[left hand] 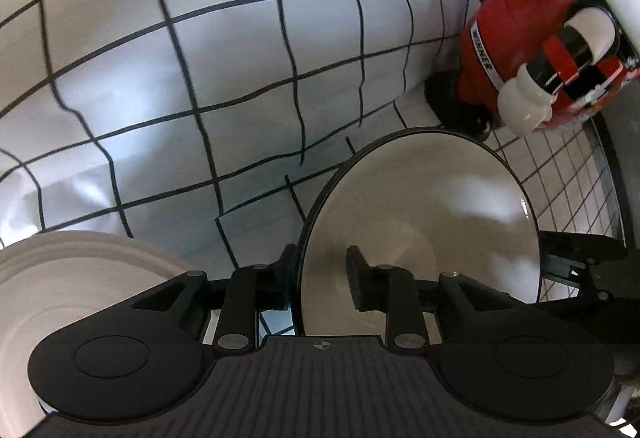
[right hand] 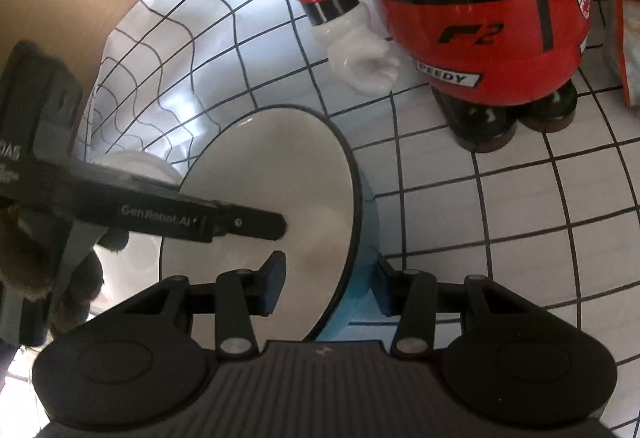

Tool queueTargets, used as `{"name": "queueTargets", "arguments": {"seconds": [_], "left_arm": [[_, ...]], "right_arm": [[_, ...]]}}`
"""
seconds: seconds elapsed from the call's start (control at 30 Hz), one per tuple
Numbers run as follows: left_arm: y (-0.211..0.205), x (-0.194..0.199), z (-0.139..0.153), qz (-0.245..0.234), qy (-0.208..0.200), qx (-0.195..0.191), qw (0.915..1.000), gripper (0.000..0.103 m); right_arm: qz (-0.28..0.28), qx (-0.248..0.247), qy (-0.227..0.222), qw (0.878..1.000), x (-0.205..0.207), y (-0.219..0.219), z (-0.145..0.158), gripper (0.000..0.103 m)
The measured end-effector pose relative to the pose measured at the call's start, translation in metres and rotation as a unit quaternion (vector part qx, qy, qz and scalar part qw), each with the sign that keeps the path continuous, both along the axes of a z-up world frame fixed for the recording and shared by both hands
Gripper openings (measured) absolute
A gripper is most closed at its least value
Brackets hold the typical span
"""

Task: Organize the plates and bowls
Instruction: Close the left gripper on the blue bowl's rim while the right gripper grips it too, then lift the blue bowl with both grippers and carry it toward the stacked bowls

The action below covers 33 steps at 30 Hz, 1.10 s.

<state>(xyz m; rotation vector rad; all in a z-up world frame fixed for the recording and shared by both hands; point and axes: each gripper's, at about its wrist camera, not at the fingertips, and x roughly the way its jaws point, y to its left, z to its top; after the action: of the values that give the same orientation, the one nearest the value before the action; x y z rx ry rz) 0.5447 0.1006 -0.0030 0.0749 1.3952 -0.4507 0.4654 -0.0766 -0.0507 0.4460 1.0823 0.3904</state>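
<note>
Fingers of the left gripper (left hand: 320, 278) straddle the dark rim of a tilted white plate (left hand: 432, 206) in the left wrist view, one outside and one on its face, though whether the pads press it cannot be told; a second white plate (left hand: 80, 278) lies at lower left on the grid-patterned cloth (left hand: 200, 58), and a red figurine (left hand: 520, 50) stands beyond. Seen from the right wrist, the right gripper (right hand: 332, 286) is clamped on the same plate's (right hand: 280, 174) rim and blue underside, the other gripper's finger (right hand: 256, 224) crossing its white face, the figurine (right hand: 480, 18) close behind.
</note>
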Motion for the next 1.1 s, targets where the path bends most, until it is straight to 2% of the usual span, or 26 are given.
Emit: {"name": "queueTargets", "arguments": {"seconds": [0.2, 0.67, 0.77, 0.93, 1.1], "left_arm": [[0.001, 0.006, 0.0, 0.02, 0.025, 0.005, 0.9995, 0.029], [0.009, 0.002, 0.0, 0.073, 0.024, 0.001, 0.9971, 0.028], [0.005, 0.0, 0.001, 0.055, 0.02, 0.013, 0.9982, 0.032], [-0.011, 0.008, -0.003, 0.037, 0.072, 0.044, 0.9957, 0.039], [-0.01, 0.006, -0.001, 0.017, 0.066, 0.043, 0.9967, 0.039]], "right_arm": [[-0.014, 0.019, 0.008, 1.0, -0.005, -0.008, -0.002, 0.044], [-0.026, 0.019, -0.001, 0.999, -0.008, -0.007, -0.002, 0.044], [-0.031, 0.027, 0.001, 0.999, -0.008, -0.009, -0.003, 0.044], [-0.031, 0.032, 0.002, 0.999, -0.008, -0.011, -0.003, 0.044], [-0.04, 0.027, -0.001, 0.999, -0.011, -0.016, -0.002, 0.044]]}}
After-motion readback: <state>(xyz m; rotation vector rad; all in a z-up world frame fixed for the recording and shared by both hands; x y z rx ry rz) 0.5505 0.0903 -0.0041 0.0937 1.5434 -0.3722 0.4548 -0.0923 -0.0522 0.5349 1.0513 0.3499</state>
